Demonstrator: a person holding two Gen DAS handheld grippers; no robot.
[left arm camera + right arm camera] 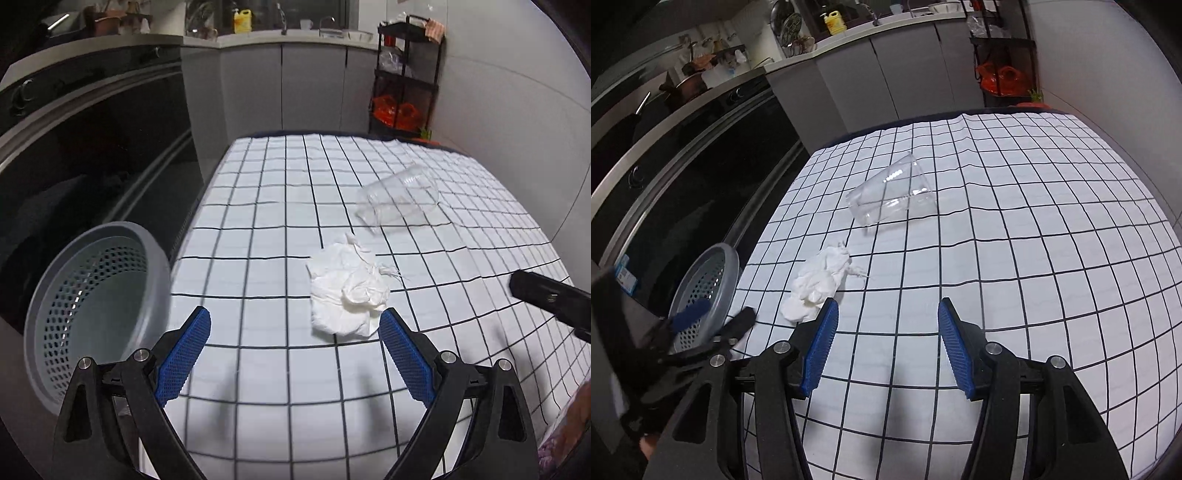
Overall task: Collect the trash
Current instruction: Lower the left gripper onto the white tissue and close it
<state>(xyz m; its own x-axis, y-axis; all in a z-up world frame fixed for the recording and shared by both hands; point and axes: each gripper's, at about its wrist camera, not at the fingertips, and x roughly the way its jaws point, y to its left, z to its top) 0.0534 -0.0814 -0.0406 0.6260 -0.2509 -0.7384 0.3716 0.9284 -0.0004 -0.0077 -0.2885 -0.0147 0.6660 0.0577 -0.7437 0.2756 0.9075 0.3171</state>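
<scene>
Kitchen. Ahead of the tongs: table (pixel 266 206) under a white cloth with a black grid, wrinkled at the far edge. Left of the tongs: black glossy cabinet (pixel 92 147) with steel trim bands and knobs, cluttered worktop above. Far ahead: grey cupboards (pixel 280 85) under a pale counter (pixel 258 38) carrying a yellow bottle (pixel 242 20), a tap (pixel 282 18), a white mug (pixel 306 24). Ahead right: black rack (pixel 406 74) with orange bags (pixel 393 110) on a low shelf, checked cloth on its top corner. Right: plain grey wall (pixel 517 92). Light is dim and even; glare streaks on the black fronts.
</scene>
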